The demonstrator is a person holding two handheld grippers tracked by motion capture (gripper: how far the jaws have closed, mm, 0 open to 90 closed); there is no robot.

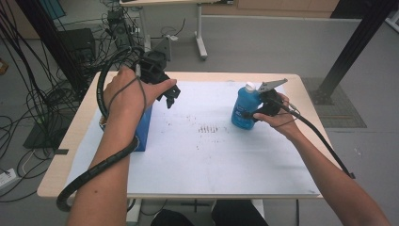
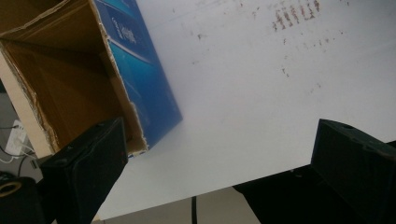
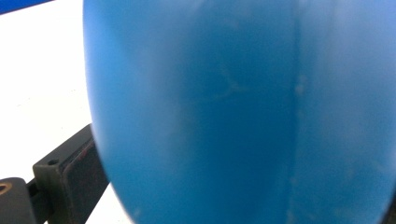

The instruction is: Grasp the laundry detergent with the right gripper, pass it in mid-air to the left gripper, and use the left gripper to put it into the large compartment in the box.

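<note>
White-covered worktop (image 1: 197, 155), cables on the floor behind. Blue bottle (image 1: 244, 109) upright near the right edge, clamped in right claw (image 1: 254, 113); left claw (image 1: 170, 96) apart above open box (image 1: 142, 129) at the left edge. Keep bottle upright, carry over slowly, lower straight into the box mouth.

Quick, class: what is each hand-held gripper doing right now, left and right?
Left hand-held gripper: open, holding nothing, above the box.
Right hand-held gripper: closed on the blue bottle.
</note>
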